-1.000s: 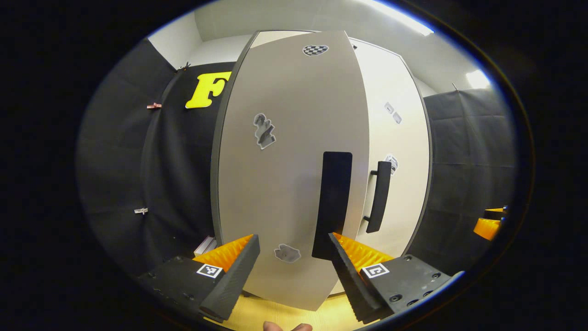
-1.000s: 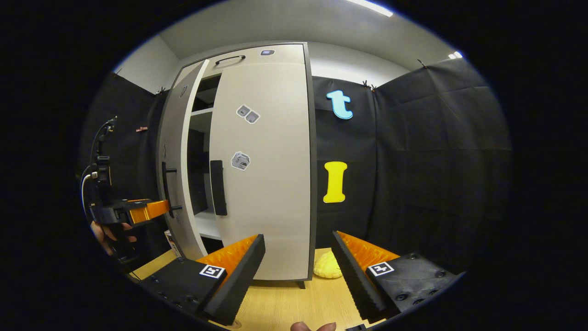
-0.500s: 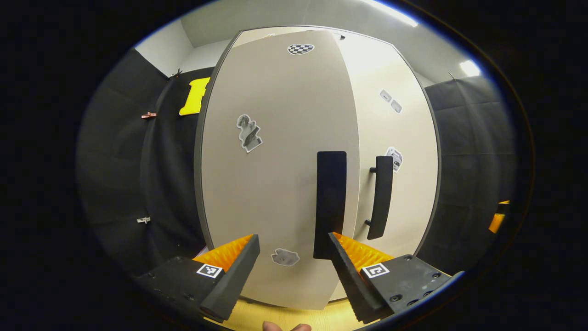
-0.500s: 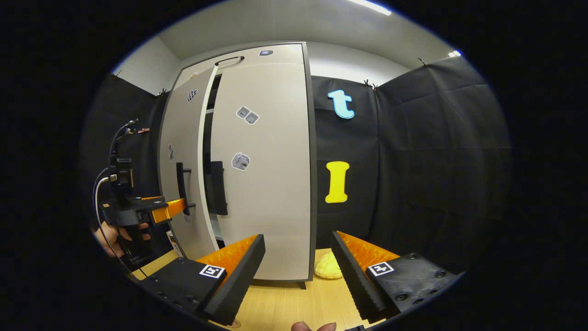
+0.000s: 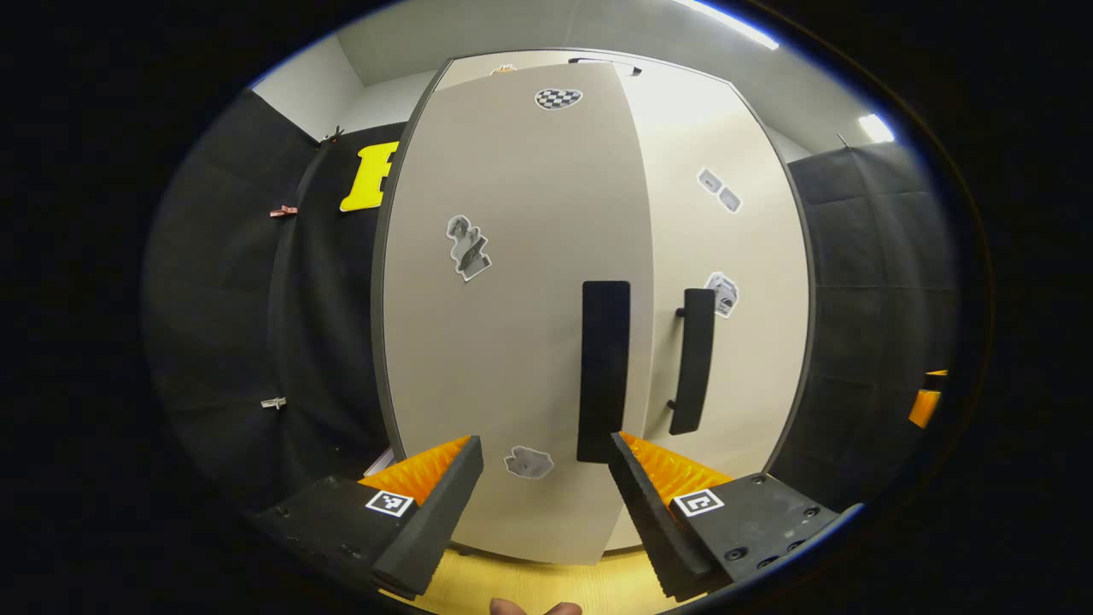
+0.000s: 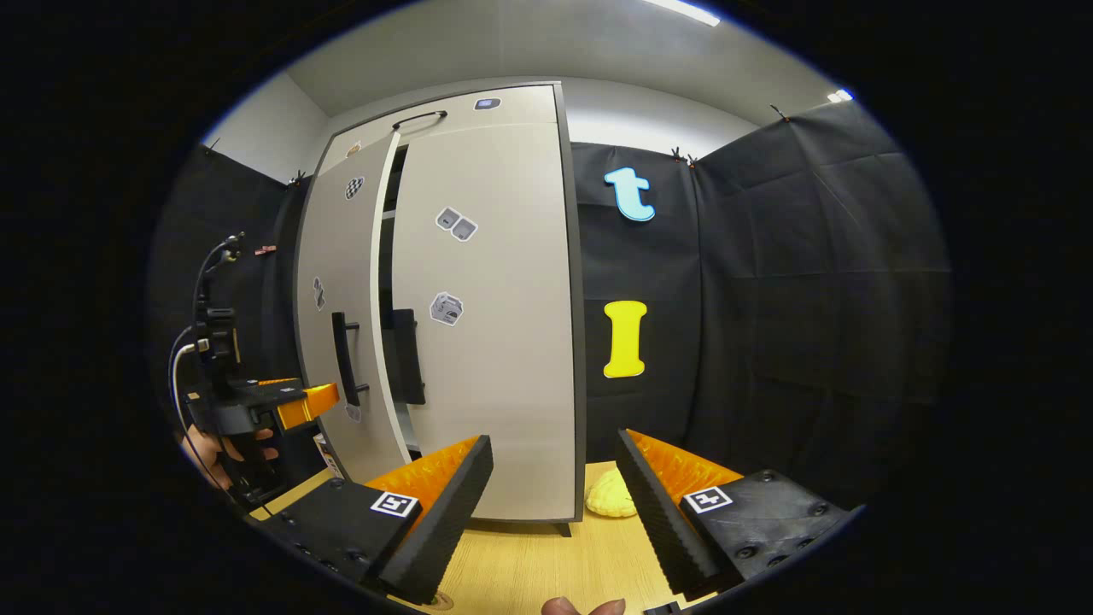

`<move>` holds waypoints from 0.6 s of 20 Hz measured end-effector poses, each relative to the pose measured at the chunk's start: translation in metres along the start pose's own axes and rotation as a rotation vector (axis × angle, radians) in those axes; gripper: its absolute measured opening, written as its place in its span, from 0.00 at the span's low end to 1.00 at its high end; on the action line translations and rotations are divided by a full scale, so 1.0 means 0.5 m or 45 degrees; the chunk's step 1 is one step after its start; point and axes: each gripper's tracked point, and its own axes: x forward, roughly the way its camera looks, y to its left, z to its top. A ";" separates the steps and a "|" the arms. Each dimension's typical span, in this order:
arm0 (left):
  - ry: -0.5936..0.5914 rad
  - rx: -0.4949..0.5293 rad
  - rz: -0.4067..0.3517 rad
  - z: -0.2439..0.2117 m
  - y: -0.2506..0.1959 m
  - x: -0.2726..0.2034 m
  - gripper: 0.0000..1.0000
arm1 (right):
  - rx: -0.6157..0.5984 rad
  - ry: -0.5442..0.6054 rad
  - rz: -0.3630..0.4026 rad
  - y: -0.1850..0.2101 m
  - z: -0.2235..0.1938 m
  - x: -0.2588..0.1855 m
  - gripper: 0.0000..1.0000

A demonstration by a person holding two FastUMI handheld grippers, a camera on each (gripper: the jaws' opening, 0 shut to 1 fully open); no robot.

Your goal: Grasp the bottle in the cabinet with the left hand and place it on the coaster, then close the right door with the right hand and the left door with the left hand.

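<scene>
Cabinet: right door shut, left door ajar, dark gap along its edge. Left hand-held gripper spread, facing left door. Right hand-held gripper spread over tabletop, right of cabinet. Bottle location: cannot tell.

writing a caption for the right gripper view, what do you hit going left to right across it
left gripper held by a hand → left door, not quite shut → dark gap → right door → yellow object on the table
</scene>
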 end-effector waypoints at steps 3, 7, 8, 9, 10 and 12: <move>-0.018 -0.014 -0.026 0.023 -0.015 -0.053 0.95 | 0.011 -0.006 0.002 0.005 0.009 -0.014 0.97; -0.053 0.005 -0.048 0.052 -0.023 -0.131 0.95 | 0.013 -0.016 0.013 0.023 0.022 -0.035 0.98; -0.057 0.011 -0.050 0.055 -0.025 -0.148 0.95 | 0.017 -0.014 0.016 0.027 0.022 -0.040 0.99; -0.059 0.015 -0.051 0.056 -0.023 -0.165 0.93 | 0.022 -0.013 0.021 0.033 0.022 -0.044 0.99; -0.060 0.017 -0.049 0.054 -0.022 -0.181 0.96 | 0.024 -0.016 0.020 0.035 0.024 -0.050 0.99; -0.061 0.027 -0.032 0.053 -0.014 -0.208 0.94 | 0.020 -0.026 0.022 0.040 0.028 -0.057 0.99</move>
